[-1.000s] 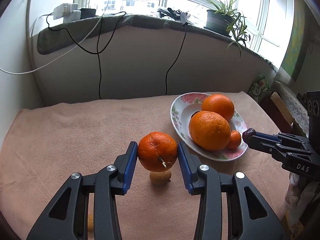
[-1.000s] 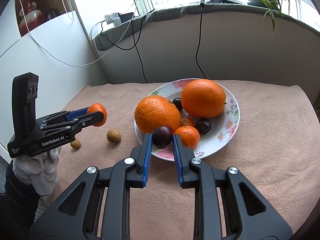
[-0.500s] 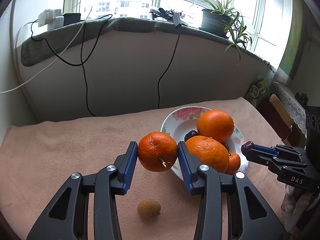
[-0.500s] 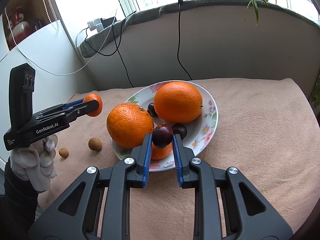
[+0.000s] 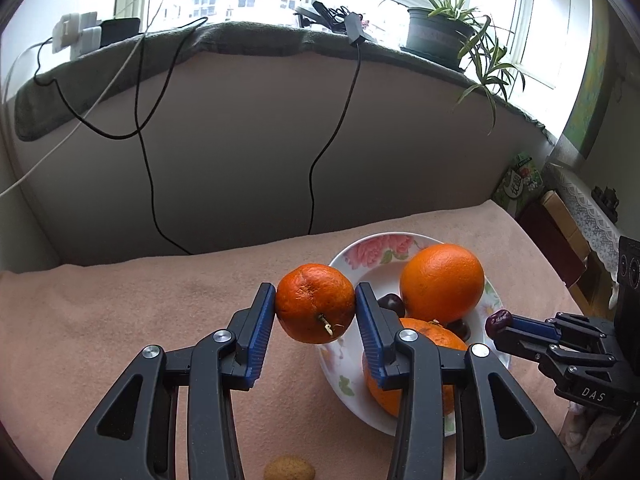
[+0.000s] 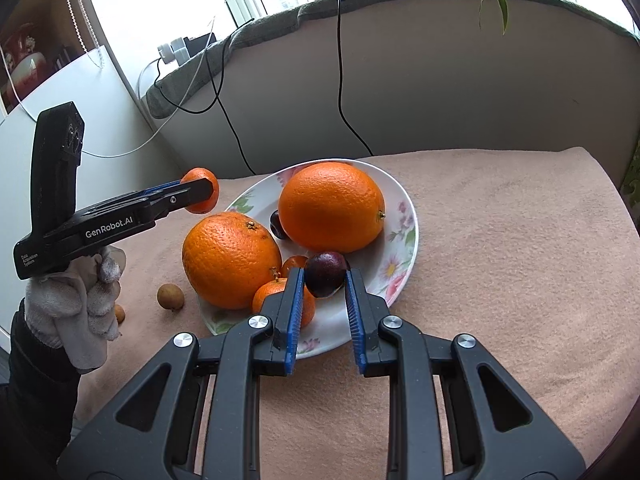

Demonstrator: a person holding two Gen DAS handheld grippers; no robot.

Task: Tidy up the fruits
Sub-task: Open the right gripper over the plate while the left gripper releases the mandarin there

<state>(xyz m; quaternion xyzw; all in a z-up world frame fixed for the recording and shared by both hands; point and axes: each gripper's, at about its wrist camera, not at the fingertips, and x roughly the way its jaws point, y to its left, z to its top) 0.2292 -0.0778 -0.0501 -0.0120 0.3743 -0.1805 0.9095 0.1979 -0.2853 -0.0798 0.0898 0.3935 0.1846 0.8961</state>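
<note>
left gripper (image 5: pixel 315 311): black frame, blue ribbed pads, silver screws, "GenRobot.AI" printed in white
right gripper (image 6: pixel 323 295): same build, "DAS" marked
left hand (image 6: pixel 76 300): white knitted glove, dark sleeve

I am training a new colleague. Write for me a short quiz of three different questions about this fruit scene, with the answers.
1. True or false: the left gripper is shut on a mandarin.
2. What does the right gripper hold?
A. a large orange
B. a dark plum
C. nothing
3. Fill in: the two small brown fruits lie on the ____, not on the plate.

Key: 1 true; 2 B; 3 cloth.
</note>
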